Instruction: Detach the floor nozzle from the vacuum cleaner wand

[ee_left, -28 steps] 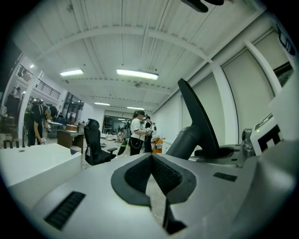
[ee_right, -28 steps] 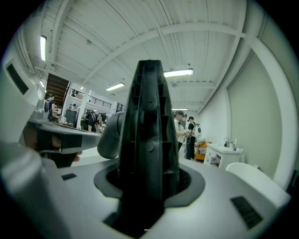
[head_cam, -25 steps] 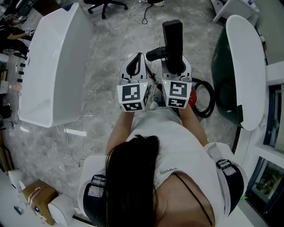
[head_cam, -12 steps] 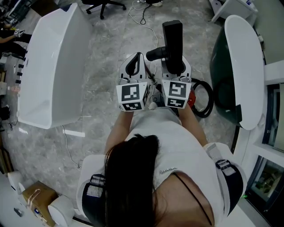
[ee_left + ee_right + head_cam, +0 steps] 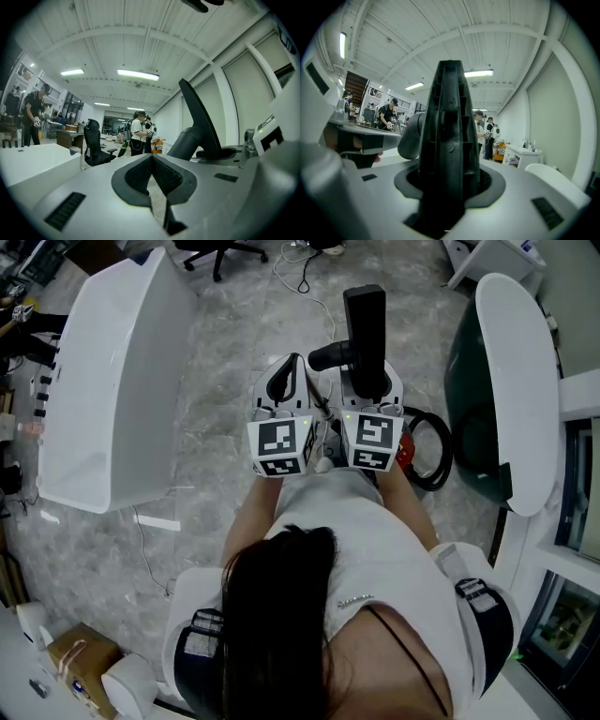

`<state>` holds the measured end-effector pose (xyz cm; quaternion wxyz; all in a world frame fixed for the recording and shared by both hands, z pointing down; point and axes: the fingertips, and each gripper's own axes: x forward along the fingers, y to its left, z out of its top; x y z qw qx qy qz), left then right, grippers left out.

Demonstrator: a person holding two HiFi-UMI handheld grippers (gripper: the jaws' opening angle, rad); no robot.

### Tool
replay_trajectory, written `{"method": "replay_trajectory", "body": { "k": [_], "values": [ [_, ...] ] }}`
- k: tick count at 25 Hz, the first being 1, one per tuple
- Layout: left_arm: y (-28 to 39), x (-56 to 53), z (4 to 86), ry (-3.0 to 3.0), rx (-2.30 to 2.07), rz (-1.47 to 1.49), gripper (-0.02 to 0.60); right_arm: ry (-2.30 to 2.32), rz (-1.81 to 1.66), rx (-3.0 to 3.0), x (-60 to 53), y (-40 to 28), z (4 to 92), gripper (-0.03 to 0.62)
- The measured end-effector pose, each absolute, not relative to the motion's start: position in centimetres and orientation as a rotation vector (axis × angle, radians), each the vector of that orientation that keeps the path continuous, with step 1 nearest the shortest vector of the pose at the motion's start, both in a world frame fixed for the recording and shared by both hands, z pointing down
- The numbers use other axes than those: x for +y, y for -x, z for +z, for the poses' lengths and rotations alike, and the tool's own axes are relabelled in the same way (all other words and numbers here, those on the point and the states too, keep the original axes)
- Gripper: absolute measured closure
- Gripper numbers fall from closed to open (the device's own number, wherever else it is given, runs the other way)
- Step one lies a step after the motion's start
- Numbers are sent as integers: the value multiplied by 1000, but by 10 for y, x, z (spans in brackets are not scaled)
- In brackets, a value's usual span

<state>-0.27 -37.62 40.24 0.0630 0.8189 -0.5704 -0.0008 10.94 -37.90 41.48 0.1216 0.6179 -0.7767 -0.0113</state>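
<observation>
Nothing has moved: right gripper (image 5: 371,382) pinches the black floor nozzle (image 5: 365,322), upright before the person; left gripper (image 5: 289,367) beside it is pressed together, empty. With one narrow pinch, the nozzle may twist loose.

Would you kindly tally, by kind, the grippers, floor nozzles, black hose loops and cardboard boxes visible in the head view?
grippers: 2 (left gripper, right gripper)
floor nozzle: 1
black hose loop: 1
cardboard box: 1
Total: 5
</observation>
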Motion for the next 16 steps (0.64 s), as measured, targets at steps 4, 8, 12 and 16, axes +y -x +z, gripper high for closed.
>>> {"method": "replay_trajectory", "body": {
  "k": [4,8,12,16],
  "values": [
    [5,-375,405,-2474,-1728,9,577,-1803,-33,-2272,-378,-106,415,393],
    [5,-372,402,-2477,-1726,0,577,-1803,-39,-2268,-375,-105,414,393],
    [7,-371,399,-2489,-1730,-20,577,-1805,-47,-2272,-374,-103,412,393],
    [4,-367,398,-2478,-1721,-24,577,-1800,-51,-2270,-370,-103,413,393]
  ]
}}
